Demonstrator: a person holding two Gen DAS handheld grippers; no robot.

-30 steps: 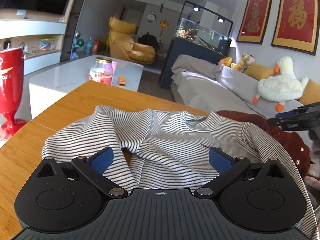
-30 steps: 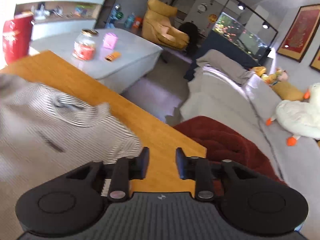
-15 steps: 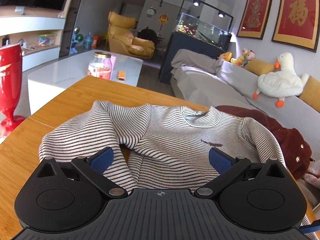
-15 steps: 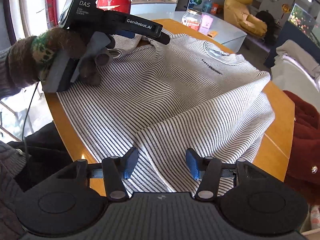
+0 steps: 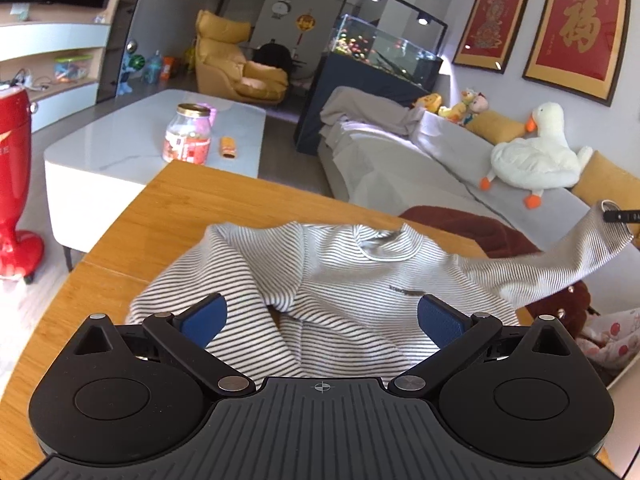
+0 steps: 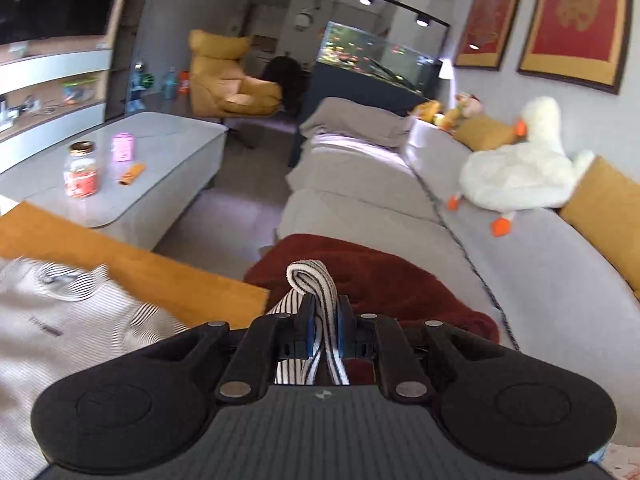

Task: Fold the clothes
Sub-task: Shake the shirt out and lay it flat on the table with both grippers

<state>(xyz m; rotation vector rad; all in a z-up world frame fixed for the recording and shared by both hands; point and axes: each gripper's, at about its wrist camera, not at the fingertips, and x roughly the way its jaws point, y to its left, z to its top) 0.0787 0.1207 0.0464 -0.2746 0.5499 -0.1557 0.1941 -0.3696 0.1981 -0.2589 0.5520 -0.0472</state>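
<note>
The striped shirt (image 5: 352,280) lies crumpled on the wooden worktop (image 5: 208,216). The right tongs (image 6: 323,320) pinch its sleeve cuff (image 6: 308,276) past the right edge, stretching the sleeve sideways. The left tongs (image 5: 320,320) hang wide apart, right over the shirt's body.

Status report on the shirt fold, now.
Left claw open over striped shirt. Right claw shut on its sleeve, pulled out past the table edge. Nothing in the way.
</note>
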